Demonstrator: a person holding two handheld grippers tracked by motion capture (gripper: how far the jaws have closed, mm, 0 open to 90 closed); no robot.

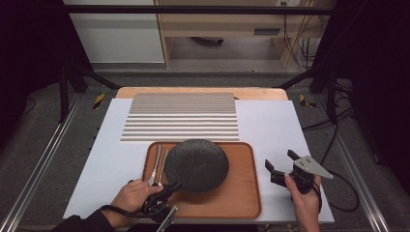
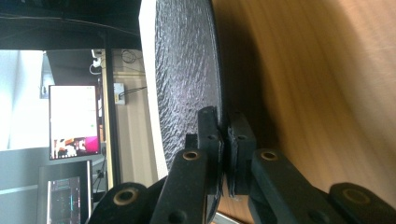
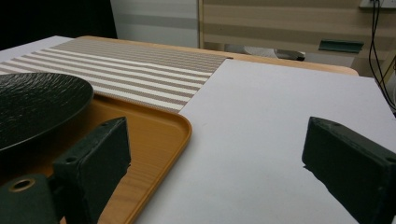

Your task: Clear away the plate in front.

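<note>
A black textured plate (image 1: 197,163) lies on the orange tray (image 1: 241,193). My left gripper (image 1: 175,185) is shut on the plate's near left rim; the left gripper view has both pads (image 2: 208,135) pinching the rim of the plate (image 2: 187,74), seen edge-on and turned sideways. A fork and a spoon (image 1: 158,166) lie on the tray left of the plate. My right gripper (image 1: 280,162) stands open to the right of the tray above the white mat, nothing between its jaws. The right gripper view has the plate (image 3: 37,105) and the tray's corner (image 3: 173,128) at the left.
A striped grey-and-white placemat (image 1: 181,116) lies behind the tray on the white mat (image 1: 270,125). The wooden table edge (image 1: 261,92) shows at the back. Black frame posts stand at both sides, and cables trail on the floor at the right.
</note>
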